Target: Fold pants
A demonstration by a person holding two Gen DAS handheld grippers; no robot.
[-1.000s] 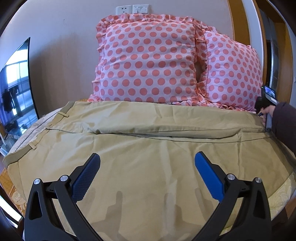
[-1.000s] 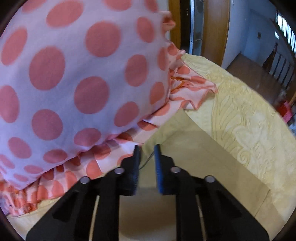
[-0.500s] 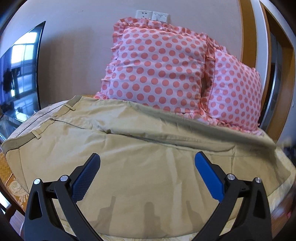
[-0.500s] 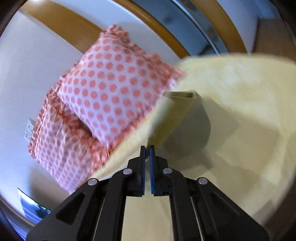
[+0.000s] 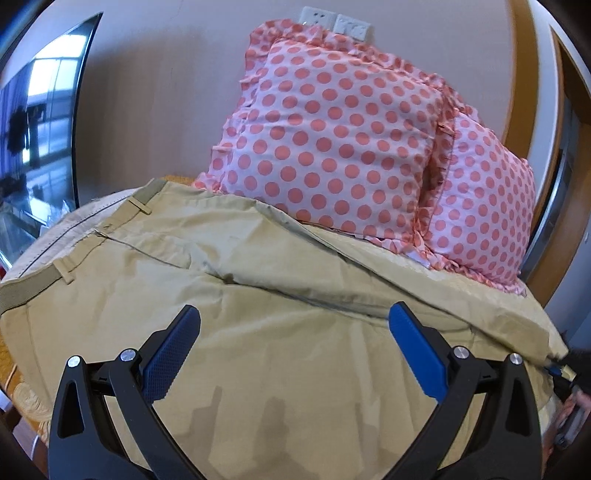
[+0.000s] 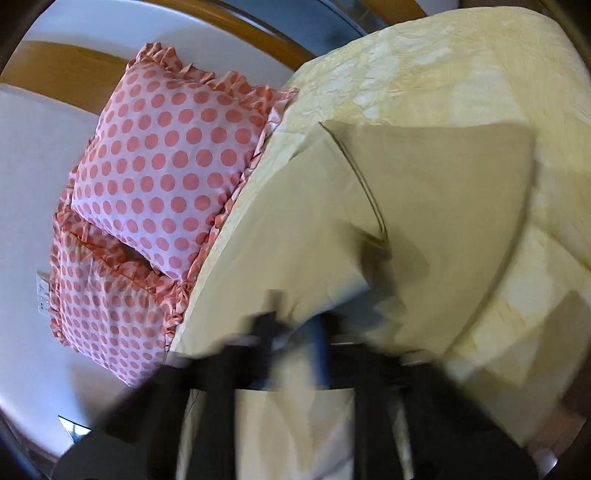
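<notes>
The khaki pants (image 5: 258, 295) lie spread over the bed (image 6: 424, 66), against the polka-dot pillows (image 5: 332, 147). The left gripper (image 5: 293, 354) hovers above them, released, while the right gripper (image 5: 554, 369) clenches the lifted leg hem.

Spread across the bed (image 6: 461, 74): pants (image 5: 258, 295), waistband to the left, leg ends to the right. Behind them, two pillows (image 5: 332, 140) side by side against the wall (image 5: 166, 92), just under the sockets (image 5: 334, 20). Far left, beyond the waistband, a screen (image 5: 40, 129). Over the near part of the pants, left gripper (image 5: 293, 354); at the right leg end, right gripper (image 5: 557, 373).
</notes>
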